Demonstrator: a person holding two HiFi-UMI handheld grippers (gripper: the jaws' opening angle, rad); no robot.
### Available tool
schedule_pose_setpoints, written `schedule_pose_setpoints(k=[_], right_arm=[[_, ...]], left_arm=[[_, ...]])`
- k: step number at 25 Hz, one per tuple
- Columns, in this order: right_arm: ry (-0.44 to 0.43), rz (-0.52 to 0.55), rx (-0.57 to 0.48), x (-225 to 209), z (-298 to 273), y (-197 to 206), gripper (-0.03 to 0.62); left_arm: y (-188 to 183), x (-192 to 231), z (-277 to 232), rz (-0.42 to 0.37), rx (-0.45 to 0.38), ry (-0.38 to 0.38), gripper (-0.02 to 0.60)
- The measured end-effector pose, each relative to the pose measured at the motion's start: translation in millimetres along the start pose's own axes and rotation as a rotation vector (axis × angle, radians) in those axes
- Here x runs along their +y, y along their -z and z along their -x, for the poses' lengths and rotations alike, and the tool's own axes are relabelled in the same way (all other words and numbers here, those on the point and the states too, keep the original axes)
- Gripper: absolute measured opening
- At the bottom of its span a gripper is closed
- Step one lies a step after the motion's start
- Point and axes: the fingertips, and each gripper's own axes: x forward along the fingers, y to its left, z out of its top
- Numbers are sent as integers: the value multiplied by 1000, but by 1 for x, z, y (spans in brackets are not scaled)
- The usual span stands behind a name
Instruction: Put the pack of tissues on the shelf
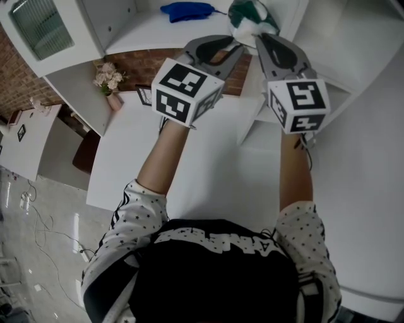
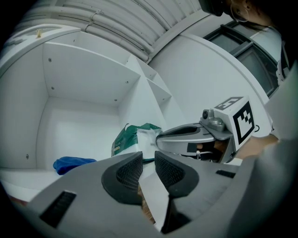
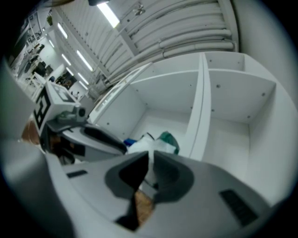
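Note:
The pack of tissues (image 1: 252, 19), green and white, lies on the white shelf board (image 1: 142, 33) at the right end of the compartment. In the right gripper view its white end (image 3: 148, 146) runs down into the narrow gap of my right gripper (image 3: 151, 160), which is shut on it. In the left gripper view the right gripper (image 2: 160, 136) meets the pack (image 2: 128, 139) from the right. My left gripper (image 2: 148, 160) hangs just left of it, jaws a narrow slit apart with nothing between them. In the head view both grippers, left (image 1: 238, 45) and right (image 1: 259, 39), point up at the pack.
A blue cloth (image 1: 187, 11) lies on the same board, left of the pack. An upright divider (image 3: 199, 111) closes the compartment on the right. Below are a white table (image 1: 208, 170), a vase of flowers (image 1: 108, 79) and a brown chair (image 1: 85, 151).

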Motion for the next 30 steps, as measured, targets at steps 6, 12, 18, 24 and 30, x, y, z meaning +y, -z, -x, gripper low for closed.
schedule_pose_setpoints(k=[6,12,18,24,30], right_arm=[[-3,-27,-25,0,4,-3,52],[-25,-45,-103,11,25,-22,52],[-55,-87,-145,20,54,-24,43],[-94,-132,-170,32,83,-14,32],[-135,-237,-167,51,115,6,31]], left_arm=[[-2,-4,6,-12,0,0,114],[-9,-15,19,-21,-29,10,109],[-9,-34,32,-15,-39,30,66],[-5,-52,45,-26,-53,35,35],[9,-70,67,-16,-42,29,34]])
